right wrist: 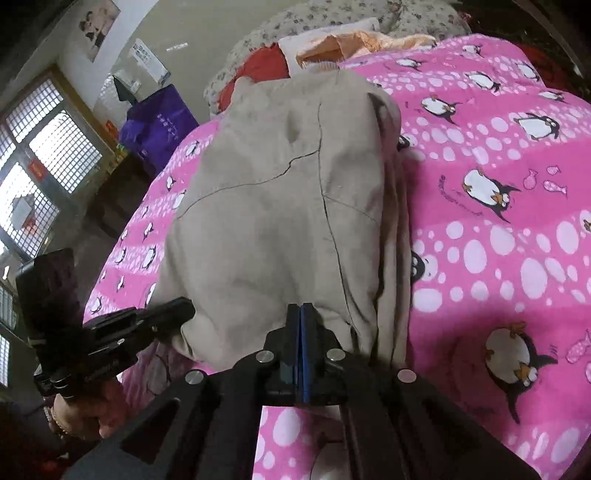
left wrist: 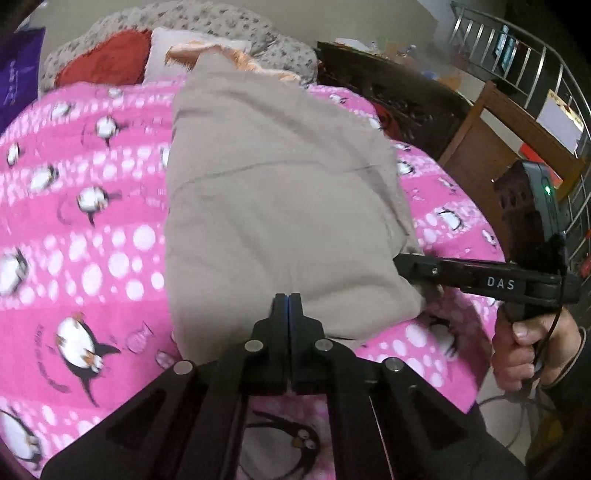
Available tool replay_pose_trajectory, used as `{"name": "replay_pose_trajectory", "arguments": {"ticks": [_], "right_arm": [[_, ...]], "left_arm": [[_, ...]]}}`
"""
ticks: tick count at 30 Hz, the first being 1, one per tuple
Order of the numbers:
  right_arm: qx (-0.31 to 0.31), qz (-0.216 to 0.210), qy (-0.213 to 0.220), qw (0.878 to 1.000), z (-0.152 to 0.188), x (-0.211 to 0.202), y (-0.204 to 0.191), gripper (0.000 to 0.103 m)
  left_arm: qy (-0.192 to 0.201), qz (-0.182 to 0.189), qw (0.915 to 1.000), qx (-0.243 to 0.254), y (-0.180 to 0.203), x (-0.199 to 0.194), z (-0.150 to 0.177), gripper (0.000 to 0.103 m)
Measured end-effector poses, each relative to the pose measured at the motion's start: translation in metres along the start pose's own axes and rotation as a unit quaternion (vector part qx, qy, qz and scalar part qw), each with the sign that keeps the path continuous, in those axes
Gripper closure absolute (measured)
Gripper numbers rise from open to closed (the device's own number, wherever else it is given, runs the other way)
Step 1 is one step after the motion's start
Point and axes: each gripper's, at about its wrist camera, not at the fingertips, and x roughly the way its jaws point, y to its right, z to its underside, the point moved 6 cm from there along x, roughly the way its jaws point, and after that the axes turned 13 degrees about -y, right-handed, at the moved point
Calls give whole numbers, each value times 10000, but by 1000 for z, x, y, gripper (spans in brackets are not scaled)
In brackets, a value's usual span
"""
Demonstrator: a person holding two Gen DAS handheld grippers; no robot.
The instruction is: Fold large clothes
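A beige garment (left wrist: 266,192) (right wrist: 280,206) lies folded into a long strip on the pink penguin blanket (left wrist: 92,236) (right wrist: 498,229), running away from me. My left gripper (left wrist: 289,300) is shut at the strip's near edge. From the right wrist view its tip (right wrist: 186,308) sits in the near left corner of the cloth. My right gripper (right wrist: 301,309) is also shut, and its tip (left wrist: 400,263) bites the near right corner, where the cloth bunches under the finger. A hand (left wrist: 524,343) holds each handle.
At the bed's far end lie a red cushion (left wrist: 103,62), an orange cloth (left wrist: 229,53) and a grey patterned quilt (left wrist: 221,18). A dark carved bed frame (left wrist: 399,96) and a wooden chair (left wrist: 491,140) stand to the right, and a purple bag (right wrist: 155,122) by the window on the left.
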Motion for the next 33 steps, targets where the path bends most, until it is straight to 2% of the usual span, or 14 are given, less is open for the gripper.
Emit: {"name": "replay_pose_trajectory", "arguments": {"ticks": [3,6,10,12,14,16,17,18,22,24,25,27,30,33], "right_arm": [[-209,338,358,9986,-16,-35,-14,100],[-155,874,841,9925,-47,-62,-30,97],[256,1267,861,9879,-92,-50,-36,97],[401,1527,810,9841,-111,-32,-26,97],[756,1518,317,9850,-118,7,-1,98],[1050,1483,-131,9833,-103,46,26,103],[973,1351,-136,9859,-94,60,31,103],[755,1428,168,9867,-91,54,28,103],[924,1127,365,9886,-88,8,21,101],[850,1212,751,9861,-94,-26,12,96],[813,1236,1013,9838,-100,-48,3,96],[734,1051,1243,9839,-117,-66,-12,95],[488,736,806,9928,-137,-45,-33,91],[482,1004,301,9933,-161,-4,-19,93]], "left_arm": [[427,-24,9991,-36,2,-29,-31,97],[561,-114,9977,-372,-9,-31,-75,90],[-80,-322,9933,-1111,-39,15,-117,90],[-262,-579,9912,-1163,-47,37,-117,90],[-362,-847,9905,-1020,-49,60,-103,90],[-22,-931,9920,-850,-46,62,-91,90],[104,-910,9923,-833,-44,59,-87,90],[134,-894,9925,-828,-43,56,-86,90],[-89,-657,9936,-909,-41,33,-100,85],[167,-614,9947,-810,-36,14,-124,69],[358,-700,9942,-733,-35,6,-142,54],[414,-693,9945,-672,-35,9,-166,49],[-16,-730,9931,-914,-52,46,-199,50],[0,-955,9873,-1272,-74,61,-217,50]]}}
